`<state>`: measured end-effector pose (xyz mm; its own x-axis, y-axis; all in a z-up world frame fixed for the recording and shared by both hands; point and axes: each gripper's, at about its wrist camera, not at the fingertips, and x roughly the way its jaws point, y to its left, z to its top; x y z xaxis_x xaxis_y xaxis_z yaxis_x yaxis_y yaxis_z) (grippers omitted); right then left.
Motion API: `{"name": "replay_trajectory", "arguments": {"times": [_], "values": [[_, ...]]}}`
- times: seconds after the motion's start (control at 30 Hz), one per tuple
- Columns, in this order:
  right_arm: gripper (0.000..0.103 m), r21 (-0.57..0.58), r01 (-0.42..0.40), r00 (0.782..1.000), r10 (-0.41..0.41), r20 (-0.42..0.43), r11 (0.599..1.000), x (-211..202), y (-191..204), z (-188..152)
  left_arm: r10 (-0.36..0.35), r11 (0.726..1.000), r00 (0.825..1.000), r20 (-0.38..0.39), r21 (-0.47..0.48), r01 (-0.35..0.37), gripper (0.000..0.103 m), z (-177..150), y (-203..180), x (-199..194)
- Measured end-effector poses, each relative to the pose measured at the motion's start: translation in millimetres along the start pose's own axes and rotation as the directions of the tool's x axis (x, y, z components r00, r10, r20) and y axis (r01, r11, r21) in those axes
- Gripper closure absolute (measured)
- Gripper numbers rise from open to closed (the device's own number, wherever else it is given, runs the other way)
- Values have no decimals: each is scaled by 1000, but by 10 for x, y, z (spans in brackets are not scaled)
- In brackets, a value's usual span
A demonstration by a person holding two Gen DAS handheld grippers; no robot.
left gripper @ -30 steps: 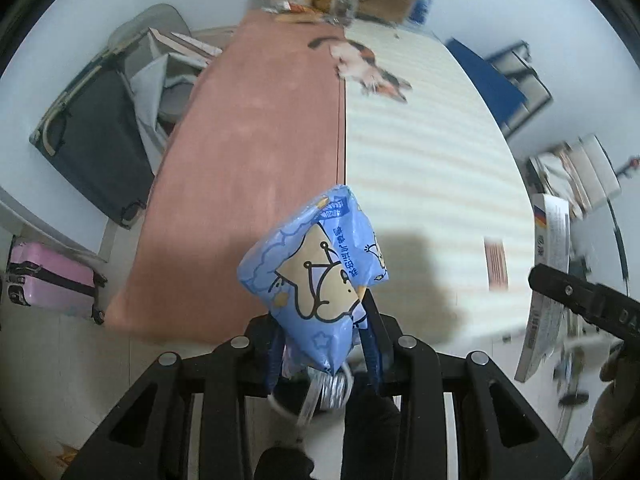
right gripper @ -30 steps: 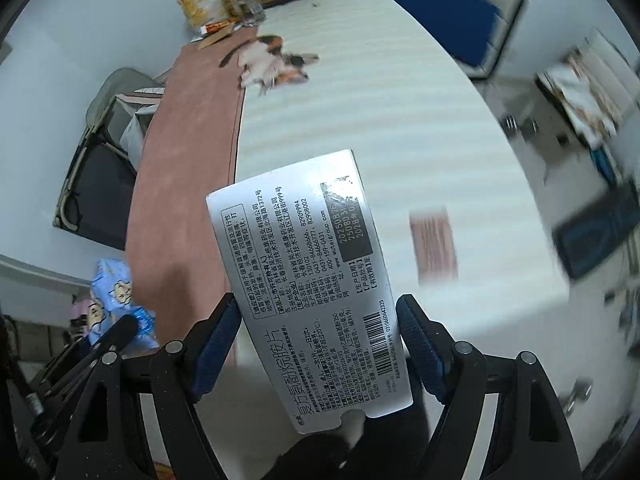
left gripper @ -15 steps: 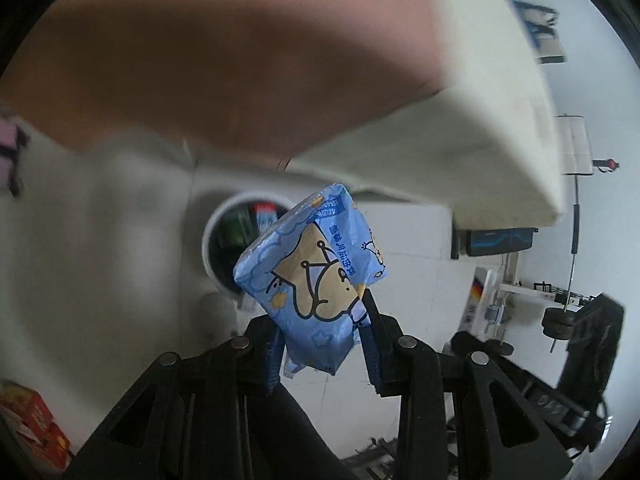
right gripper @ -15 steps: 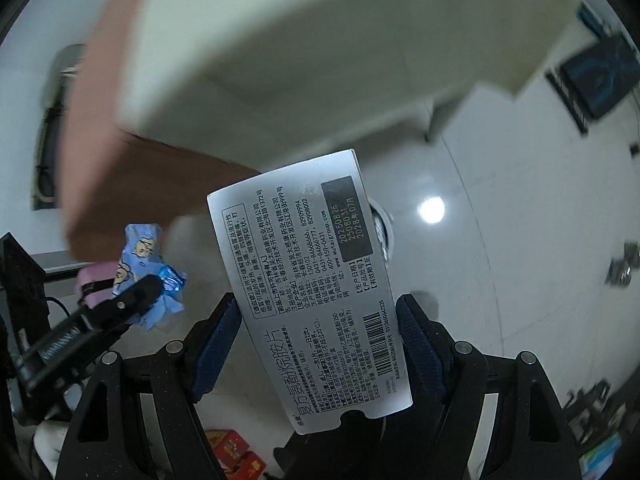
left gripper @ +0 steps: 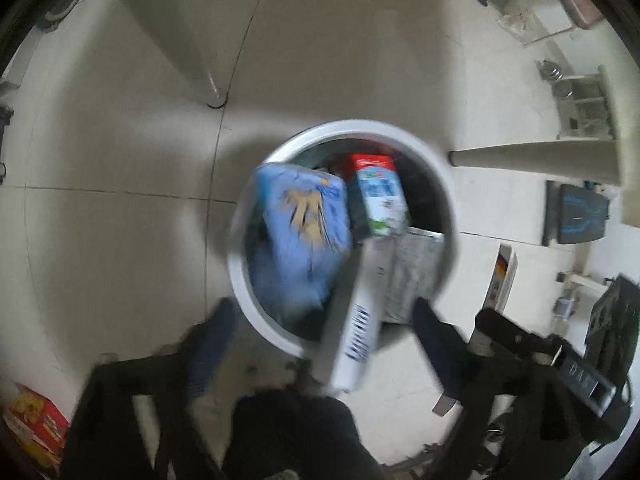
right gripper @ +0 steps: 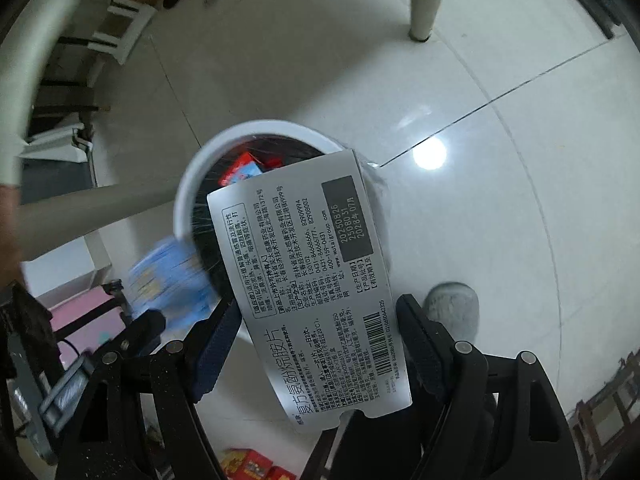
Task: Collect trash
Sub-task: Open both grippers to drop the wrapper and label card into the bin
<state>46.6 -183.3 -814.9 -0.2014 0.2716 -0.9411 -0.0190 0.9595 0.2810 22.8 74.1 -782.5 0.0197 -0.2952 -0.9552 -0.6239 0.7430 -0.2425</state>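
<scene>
My left gripper [left gripper: 320, 344] points down at the white bin [left gripper: 240, 276], jaws opening wide; the blue packet [left gripper: 300, 236] is loose, blurred, over the bin mouth. My right gripper [right gripper: 320, 344] clamps the silver box [right gripper: 312, 280] above the bin, beside a milk carton [left gripper: 380, 196] inside.

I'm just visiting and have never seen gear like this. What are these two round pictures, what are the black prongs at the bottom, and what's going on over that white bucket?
No robot here: a person holds a two-fingered gripper in each hand, each with a wide-angle camera looking down along its fingers. Both views look down at a white trash bin on the tiled floor, with a milk carton already inside. The left gripper is opening, and its blue snack bag, blurred, is no longer pinched, apparently dropping into the bin. The right gripper clamps a silver medicine box above the bin.
</scene>
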Motion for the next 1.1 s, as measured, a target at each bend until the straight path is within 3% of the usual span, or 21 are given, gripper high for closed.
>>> {"name": "replay_trajectory", "arguments": {"times": [0.07,0.13,0.3,0.5,0.57,0.7,0.93,1.1], "values": [[19,2,-25,1000,25,-14,1000,211,-24,46,42,999,999,13,5,-42,0,-8,6,96],[0,-13,-25,1000,24,-13,1000,285,1,124,58,998,998,29,2,-58,0,-52,52,77],[0,-83,22,1000,-20,20,996,162,60,172,156,987,980,126,3,-158,0,-245,87,-147],[0,-203,205,976,-185,112,957,-251,173,28,219,974,958,183,16,-226,0,-566,-107,-599],[0,-237,264,961,-234,145,935,-466,201,-79,229,971,955,187,17,-236,0,-691,-169,-785],[0,-282,290,954,-254,159,914,-916,251,-272,235,970,954,188,17,-242,0,-976,-343,-1246],[0,-385,295,950,-227,213,874,-1990,552,-729,218,972,950,225,37,-232,0,-1381,-666,-2114],[0,-402,243,963,-168,213,883,-2924,752,-1093,186,977,952,244,60,-206,0,-1687,-886,-2828]]}}
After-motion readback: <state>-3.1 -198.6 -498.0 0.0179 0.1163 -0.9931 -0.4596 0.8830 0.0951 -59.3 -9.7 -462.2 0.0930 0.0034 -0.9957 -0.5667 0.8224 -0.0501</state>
